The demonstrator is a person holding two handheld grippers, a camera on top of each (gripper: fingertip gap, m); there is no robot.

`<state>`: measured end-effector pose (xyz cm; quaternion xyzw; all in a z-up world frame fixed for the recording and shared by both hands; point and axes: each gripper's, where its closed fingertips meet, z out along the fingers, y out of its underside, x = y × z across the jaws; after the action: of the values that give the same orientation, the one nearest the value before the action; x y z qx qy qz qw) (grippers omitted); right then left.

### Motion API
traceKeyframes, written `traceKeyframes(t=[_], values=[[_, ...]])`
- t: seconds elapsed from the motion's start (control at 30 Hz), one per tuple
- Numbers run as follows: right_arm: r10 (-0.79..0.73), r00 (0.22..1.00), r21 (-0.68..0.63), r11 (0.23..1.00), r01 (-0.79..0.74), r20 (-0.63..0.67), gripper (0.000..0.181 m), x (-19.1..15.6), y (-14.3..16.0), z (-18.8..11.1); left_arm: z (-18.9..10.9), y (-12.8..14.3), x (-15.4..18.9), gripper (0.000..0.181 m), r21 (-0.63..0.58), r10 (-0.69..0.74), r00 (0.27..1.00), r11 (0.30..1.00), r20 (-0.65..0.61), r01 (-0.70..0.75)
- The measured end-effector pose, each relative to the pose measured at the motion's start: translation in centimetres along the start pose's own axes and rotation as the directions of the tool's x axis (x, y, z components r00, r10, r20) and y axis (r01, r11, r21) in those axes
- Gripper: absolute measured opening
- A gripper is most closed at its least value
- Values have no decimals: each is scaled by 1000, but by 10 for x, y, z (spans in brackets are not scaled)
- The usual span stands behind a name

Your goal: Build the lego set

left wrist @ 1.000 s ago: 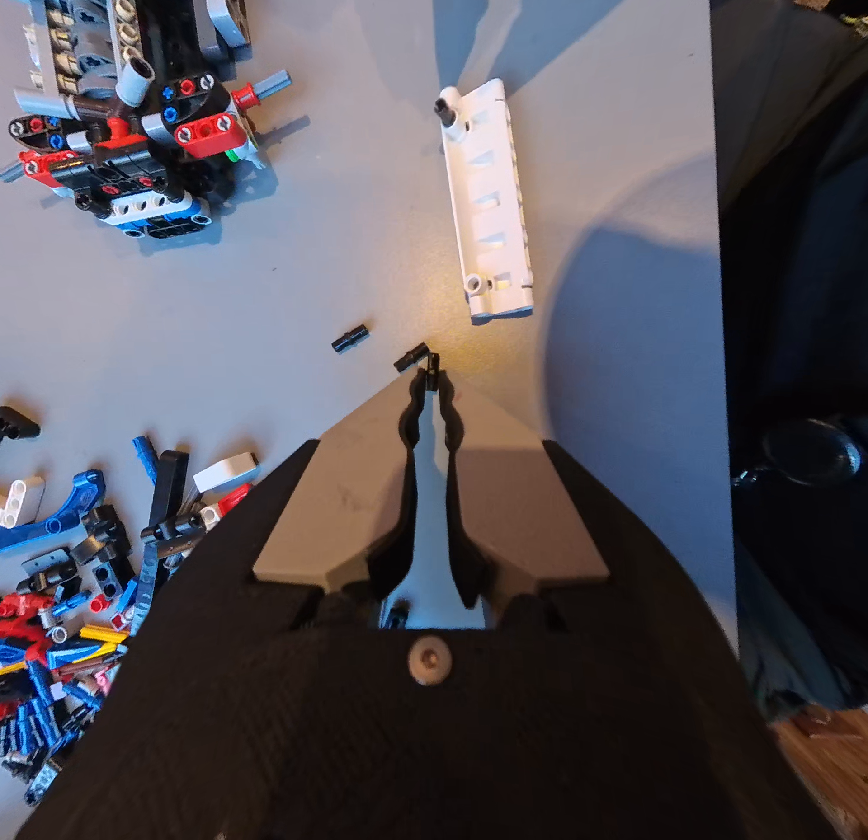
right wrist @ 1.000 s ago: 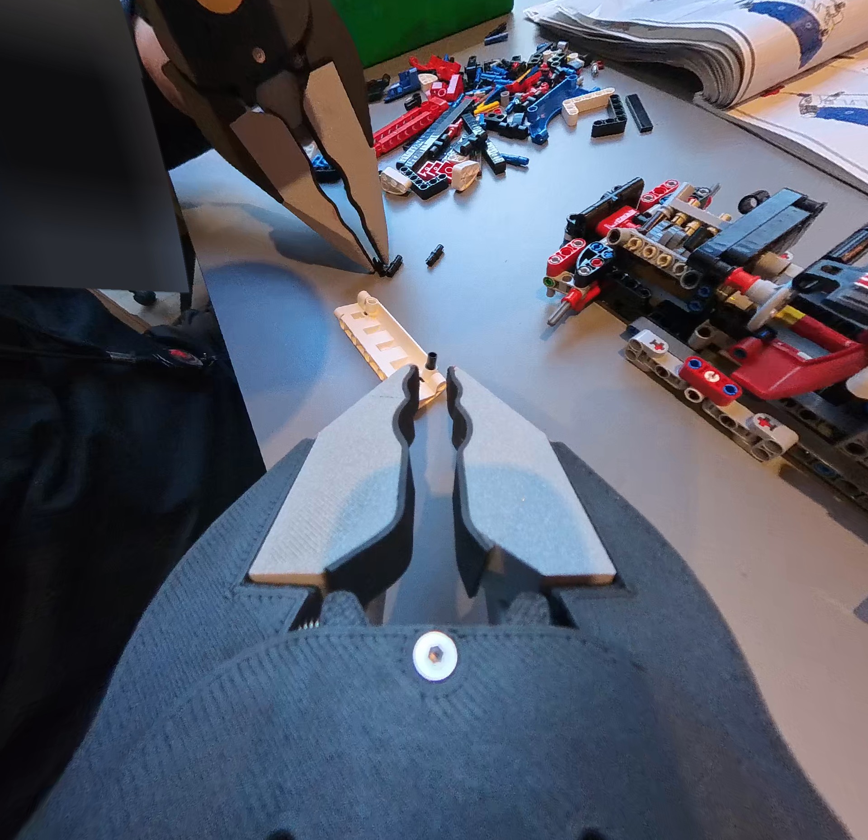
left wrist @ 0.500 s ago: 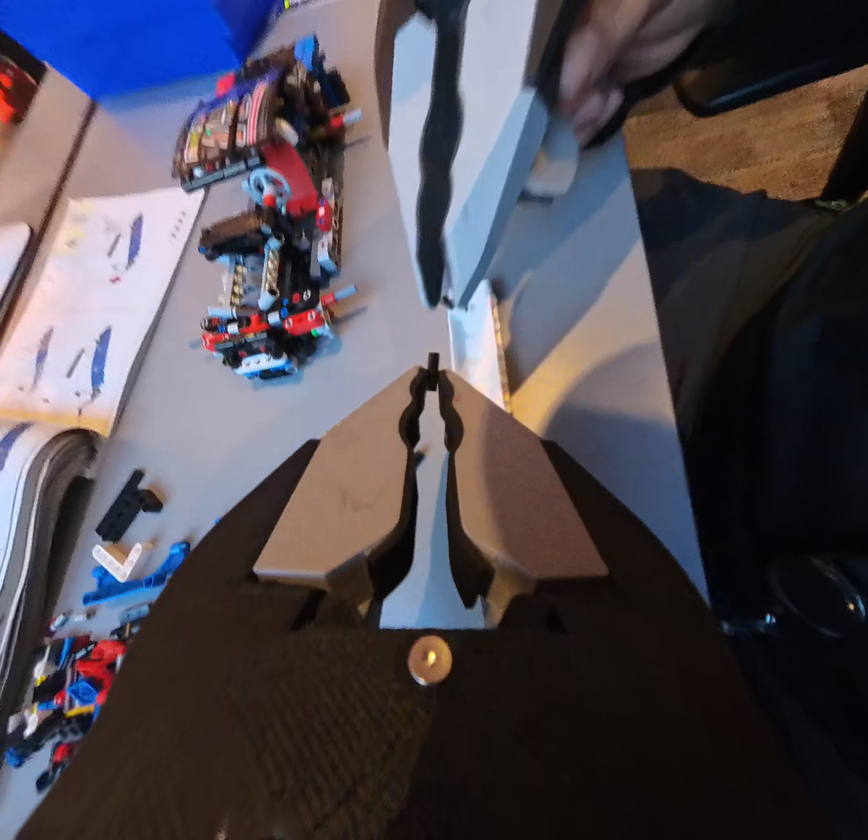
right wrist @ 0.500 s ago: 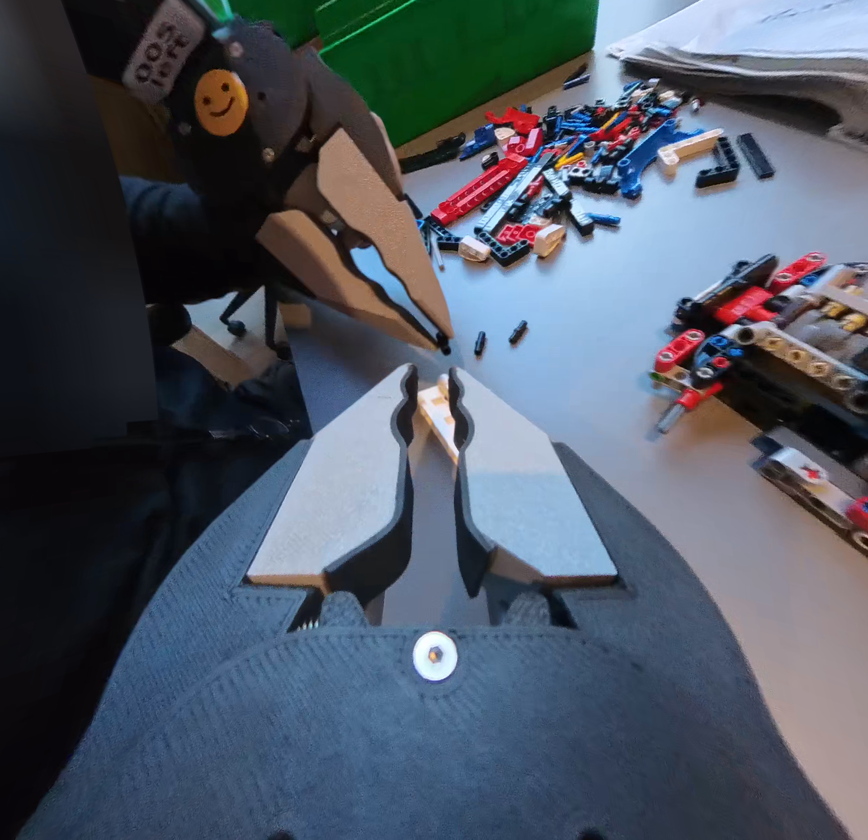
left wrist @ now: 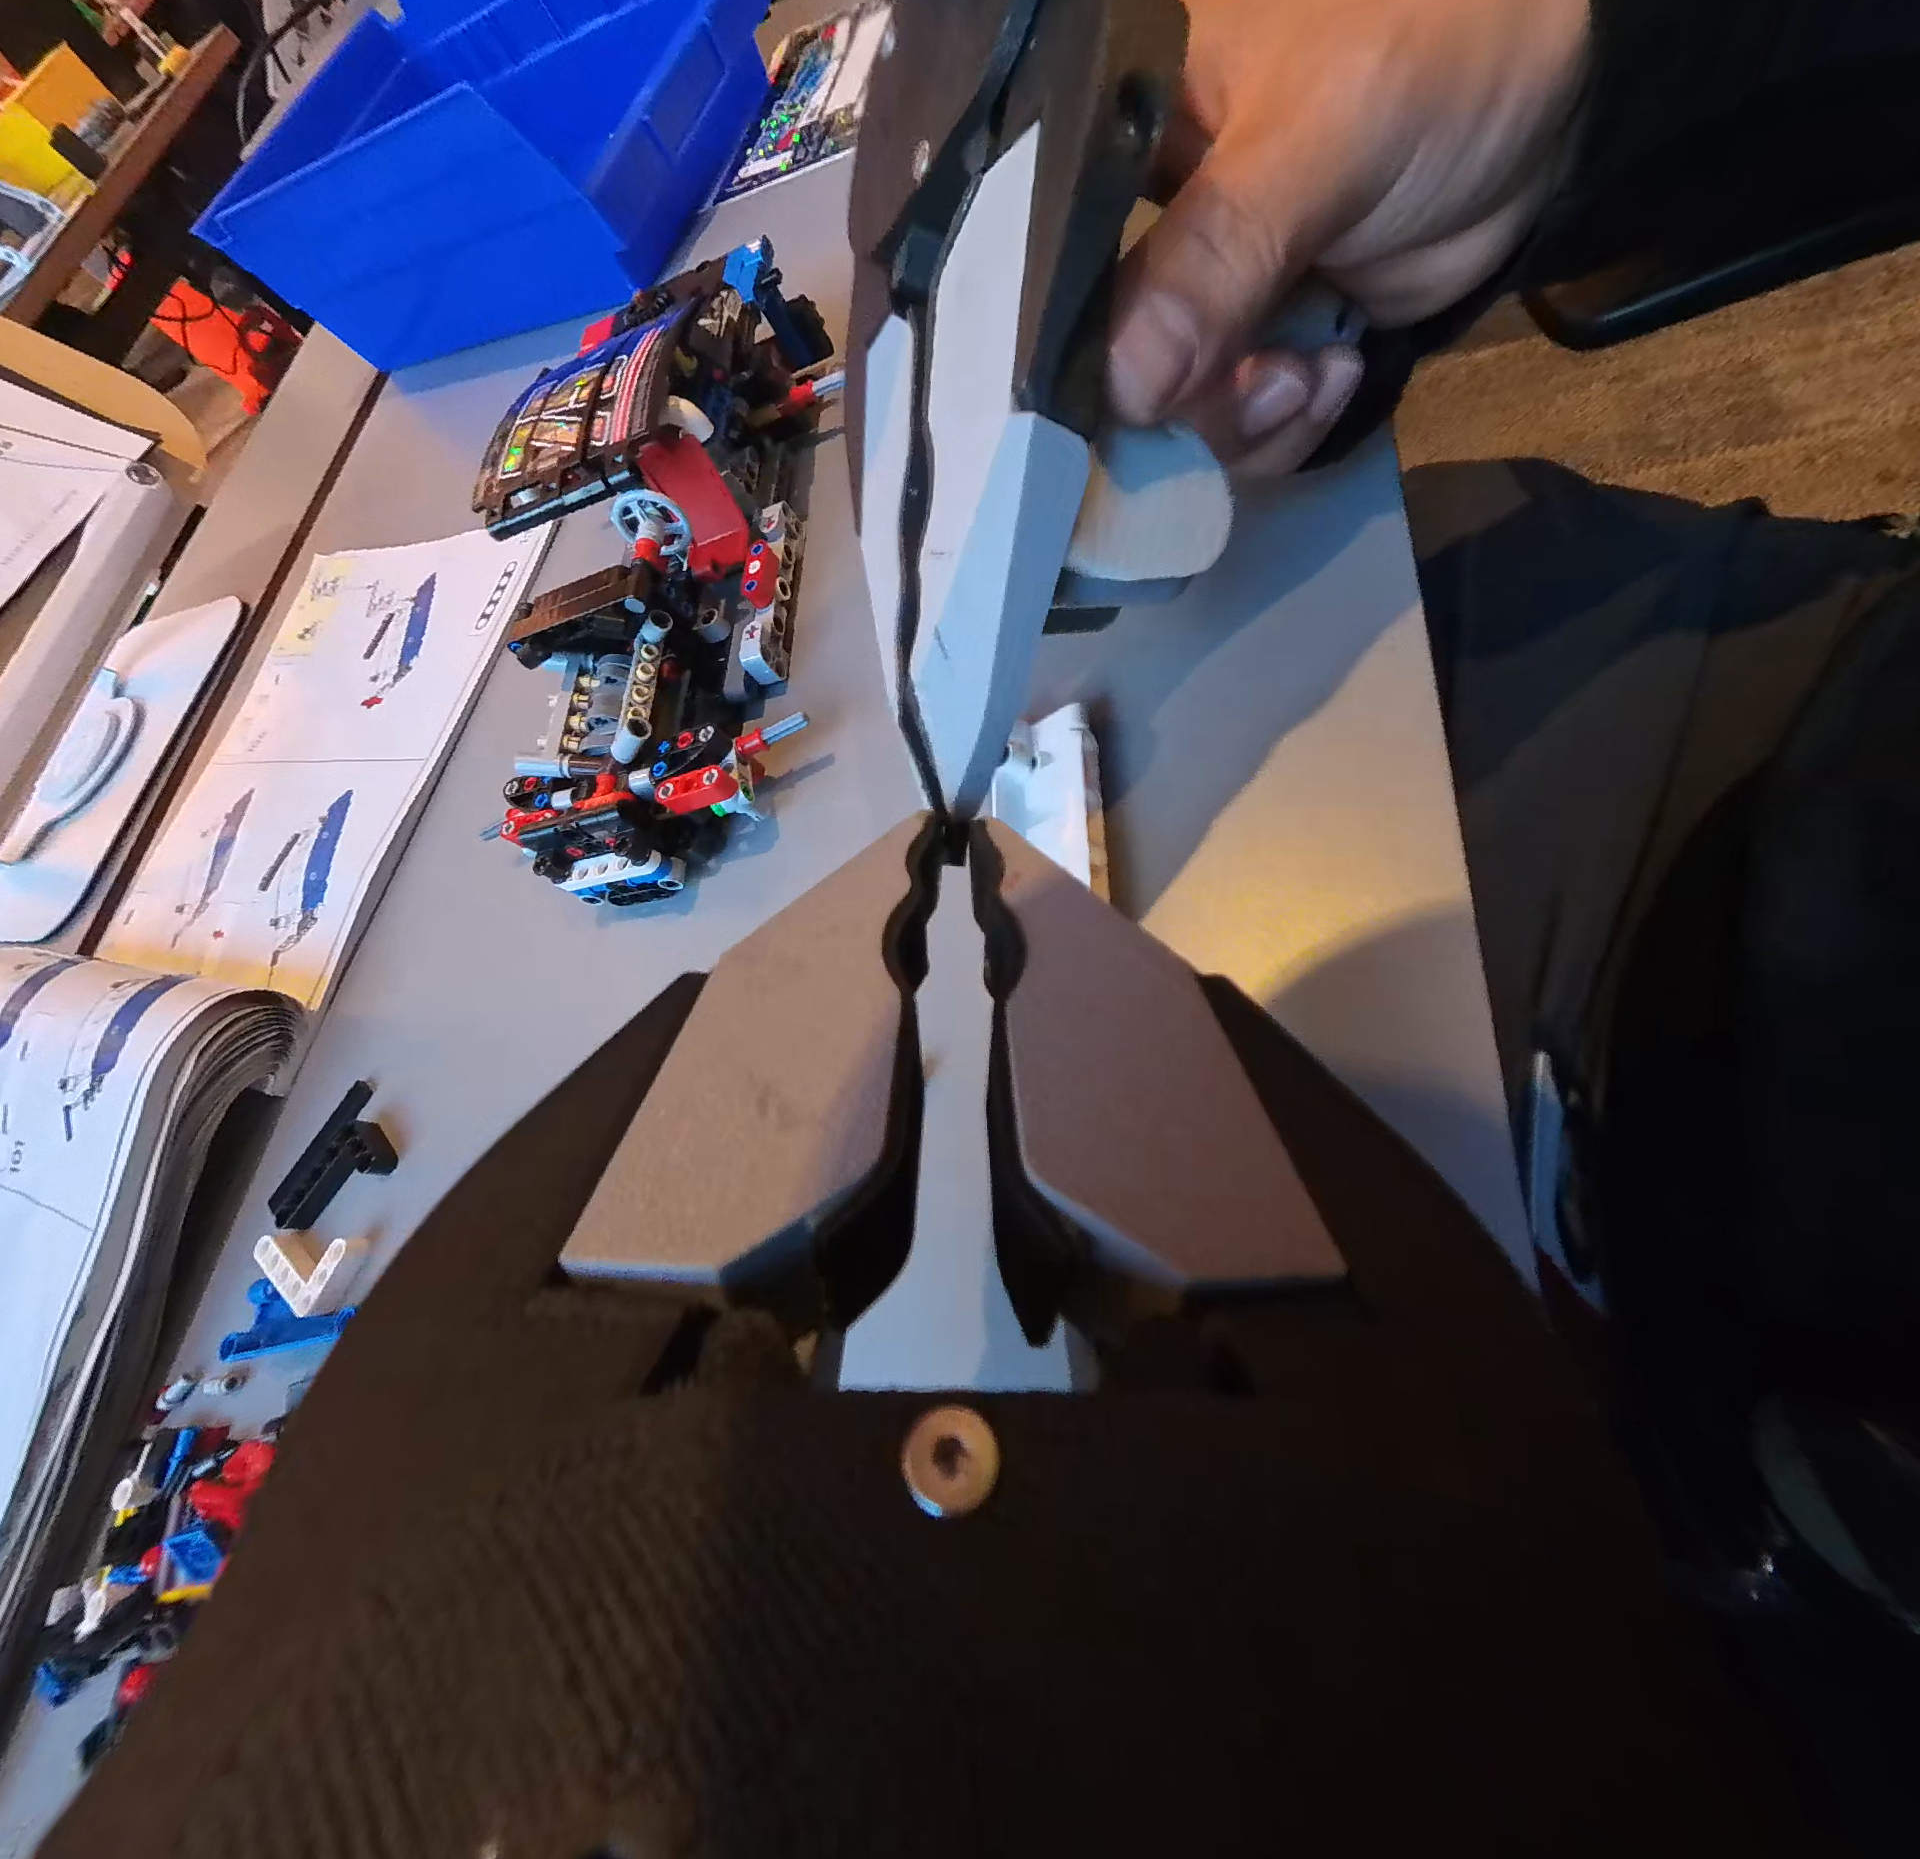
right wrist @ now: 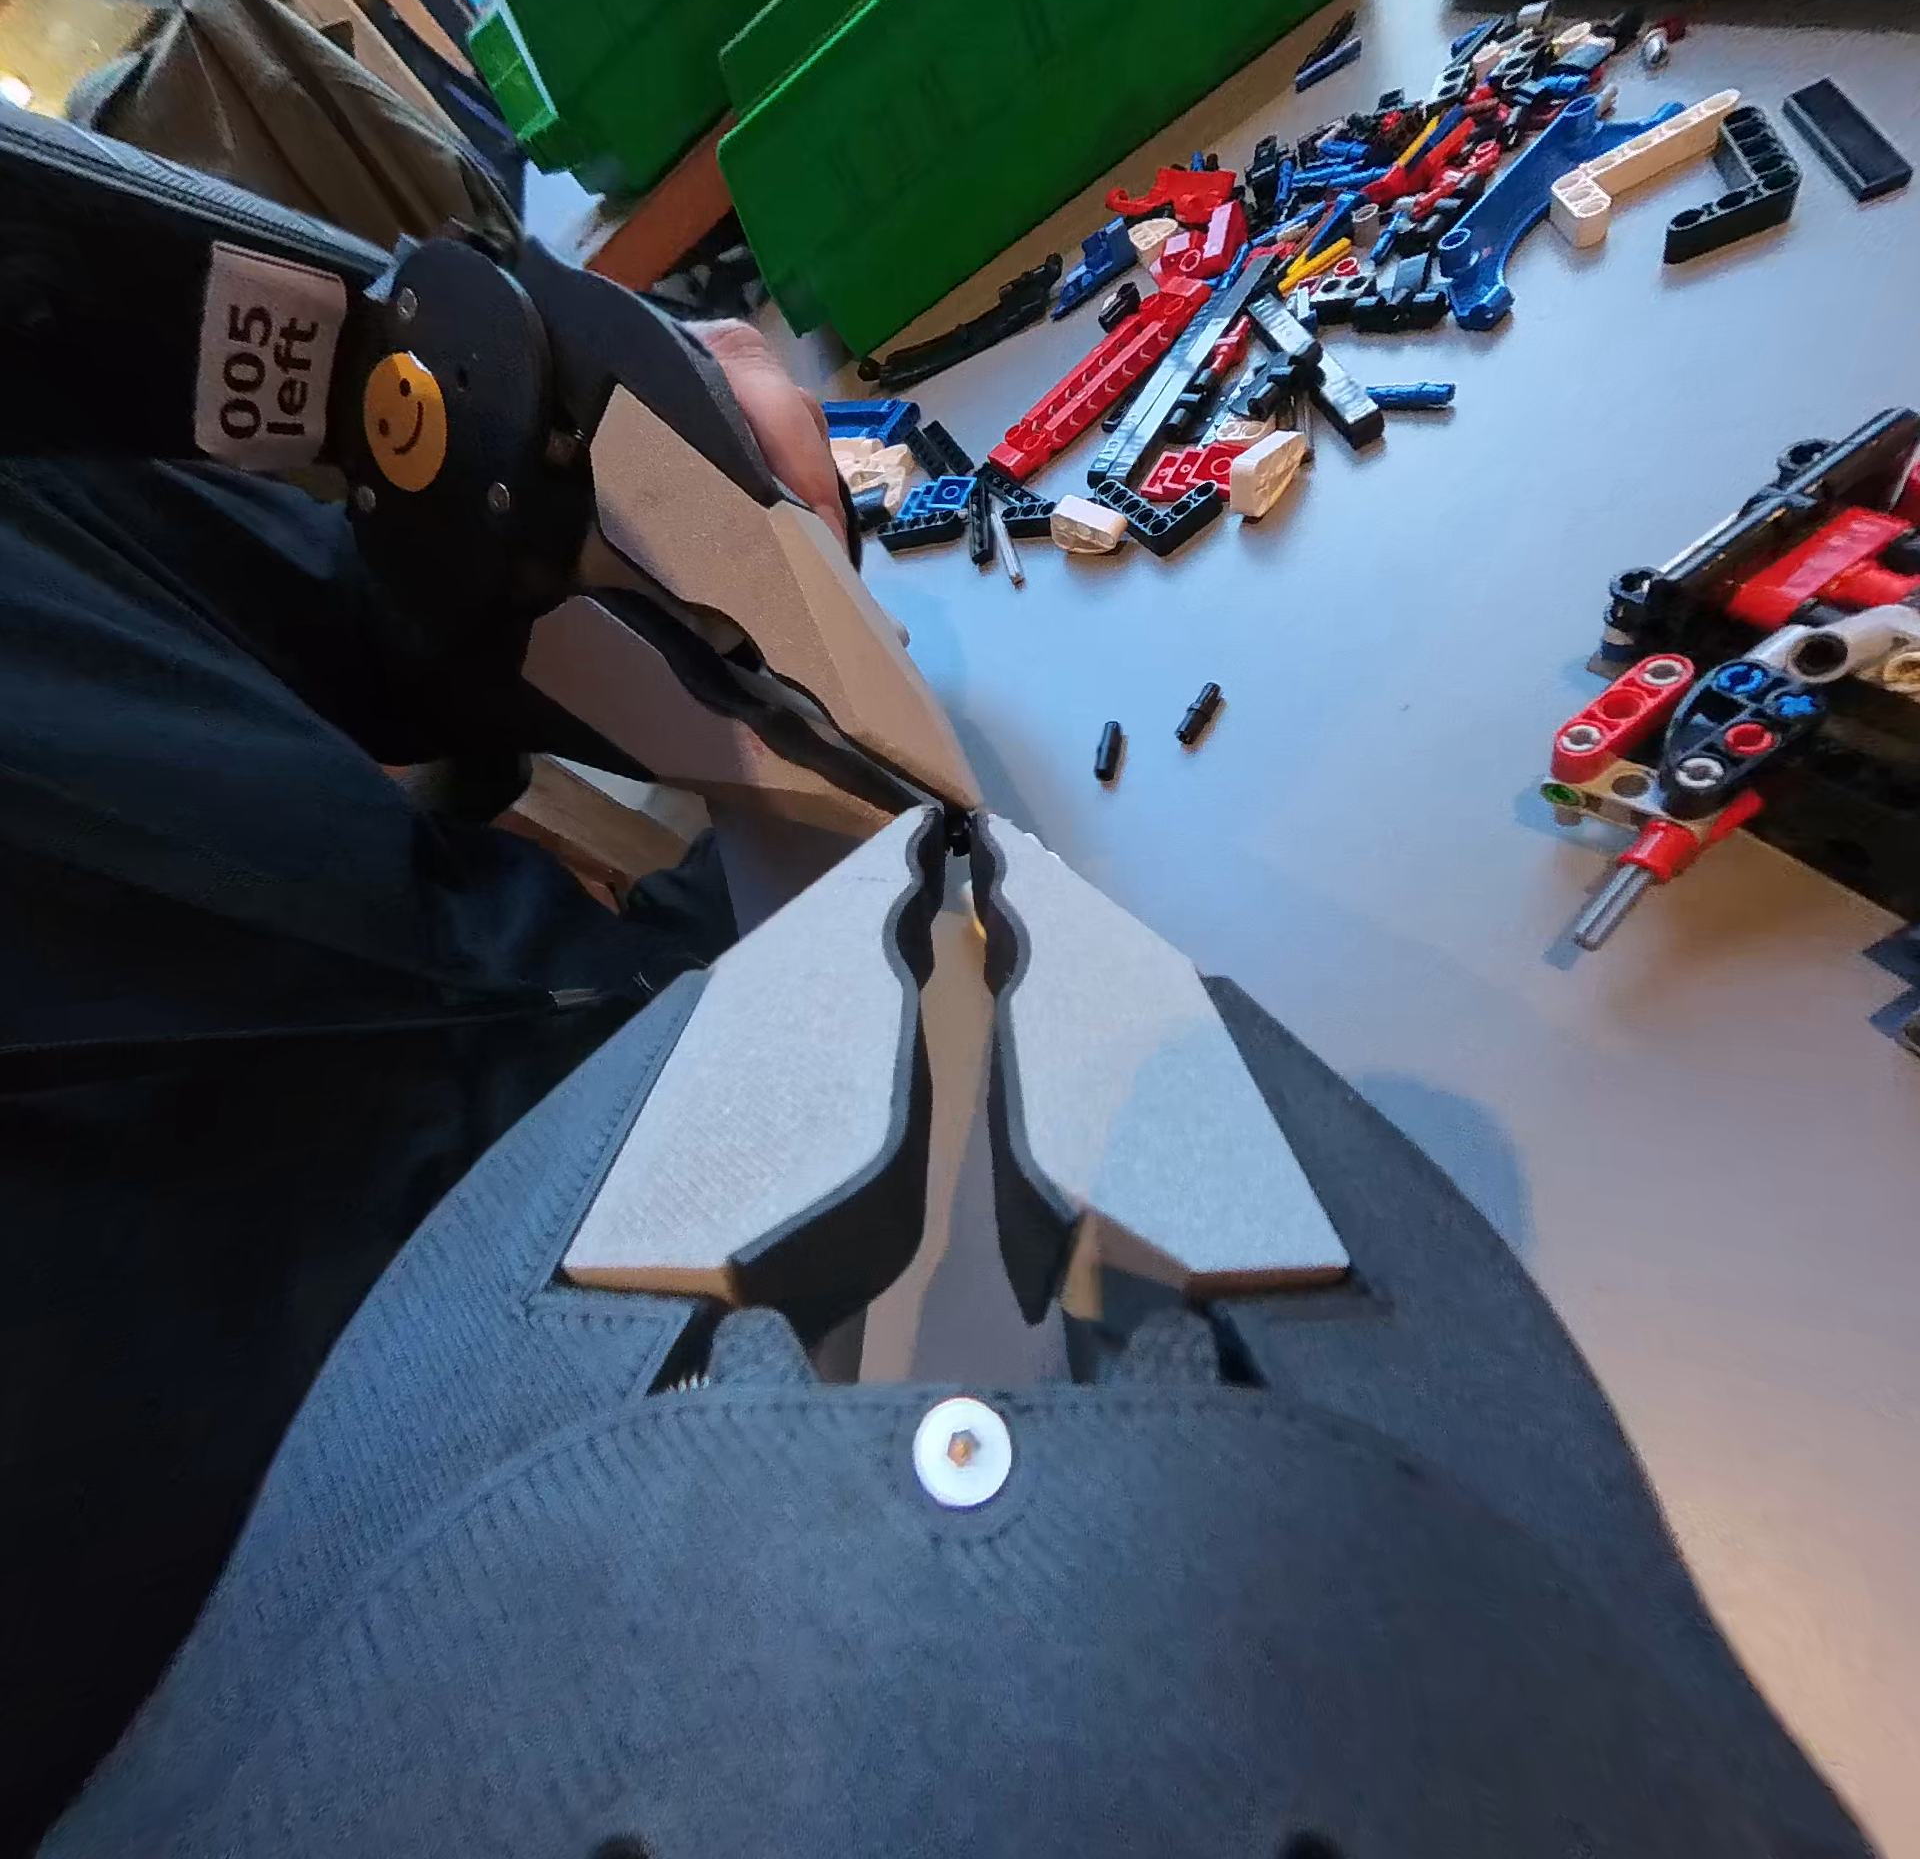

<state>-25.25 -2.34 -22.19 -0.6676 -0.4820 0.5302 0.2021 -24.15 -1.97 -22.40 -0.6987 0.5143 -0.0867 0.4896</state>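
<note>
My left gripper is shut on a small black pin and holds it above the grey table. My right gripper meets it tip to tip, and its jaws are closed narrowly on the same black pin. In the left wrist view the right gripper comes down from above, held by a hand. In the right wrist view the left gripper comes in from the left. The white panel lies on the table under the tips, mostly hidden. The partly built car stands to the left.
Two loose black pins lie near the tips. A pile of loose pieces lies before green bins. The car is at the right. Blue bins and instruction booklets lie to the left. The table edge is at the right. The grippers are tip to tip, or close to it.
My left gripper lifted the black pin off the table and tilted up. My right gripper left the white panel, rose to meet it, and narrowed its jaws onto the pin.
</note>
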Motion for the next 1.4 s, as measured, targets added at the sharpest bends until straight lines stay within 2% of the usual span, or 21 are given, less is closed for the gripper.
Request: traceKeyframes(t=[0.23,0.4,0.57,0.83,0.97,1.07,1.17,1.27,1.4], values=[[47,998,6,999,-48,39,2,1,-1,-1,2,5,0,3,-15,-48,999,999,-18,47],[9,1000,-5,1000,-9,19,2,1,1,1,4,8,1,2,-39,-21,1000,999,-14,20],[-116,991,-21,993,115,-72,4,6,2,1,2,7,-7,2,-38,88,993,996,81,-85],[-79,996,16,997,79,-40,4,3,-3,0,3,6,-10,2,-61,201,969,979,142,-194],[-109,992,8,994,110,-60,2,5,-3,0,4,7,-10,1,-78,244,955,969,169,-234],[-177,981,-12,984,177,-80,1,5,-2,0,5,7,-7,2,-50,168,979,985,115,-163],[-330,938,-32,944,328,-105,2,2,-1,-2,3,4,0,6,21,-17,1000,1000,-21,18],[-533,835,-52,846,531,-139,2,-4,0,-4,0,2,3,8,41,-185,969,980,-163,194],[-692,700,-124,721,682,-177,2,-5,5,-2,0,5,8,2,20,-253,933,964,-255,266]])
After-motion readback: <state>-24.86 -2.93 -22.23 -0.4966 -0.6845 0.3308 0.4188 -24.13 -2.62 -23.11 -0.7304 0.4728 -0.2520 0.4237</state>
